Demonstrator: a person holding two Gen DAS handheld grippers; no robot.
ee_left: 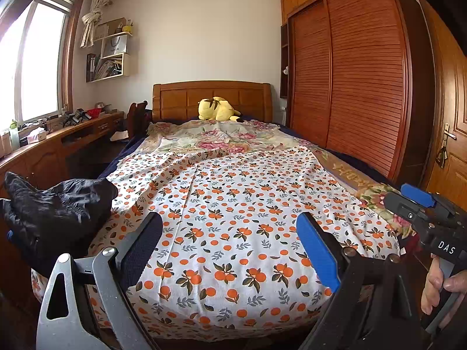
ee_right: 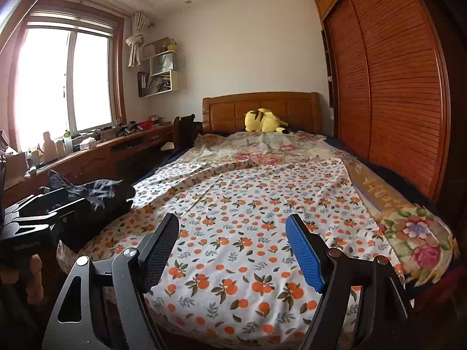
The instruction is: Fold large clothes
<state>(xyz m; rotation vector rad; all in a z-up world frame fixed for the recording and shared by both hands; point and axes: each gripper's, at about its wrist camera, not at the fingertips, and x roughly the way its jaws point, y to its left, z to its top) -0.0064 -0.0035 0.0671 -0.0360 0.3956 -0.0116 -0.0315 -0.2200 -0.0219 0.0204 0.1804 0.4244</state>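
Note:
A large white cloth with an orange fruit print (ee_left: 233,218) (ee_right: 248,227) lies spread flat over the near half of the bed. A dark crumpled garment (ee_left: 55,207) (ee_right: 99,195) sits at the bed's near left corner. My left gripper (ee_left: 229,242) hovers open above the cloth's near edge, with nothing between its fingers. My right gripper (ee_right: 232,248) is open too, over the same edge and to the right. In the left wrist view the right gripper (ee_left: 420,204) shows at the right, held by a hand (ee_left: 440,283). The left gripper's body (ee_right: 32,224) shows at the left of the right wrist view.
A floral sheet (ee_left: 216,137) covers the far half of the bed, with a yellow plush toy (ee_left: 217,109) by the wooden headboard (ee_left: 213,96). A cluttered desk (ee_left: 58,137) runs along the left under the window. A slatted wardrobe (ee_left: 350,73) and a door (ee_left: 449,151) stand at the right.

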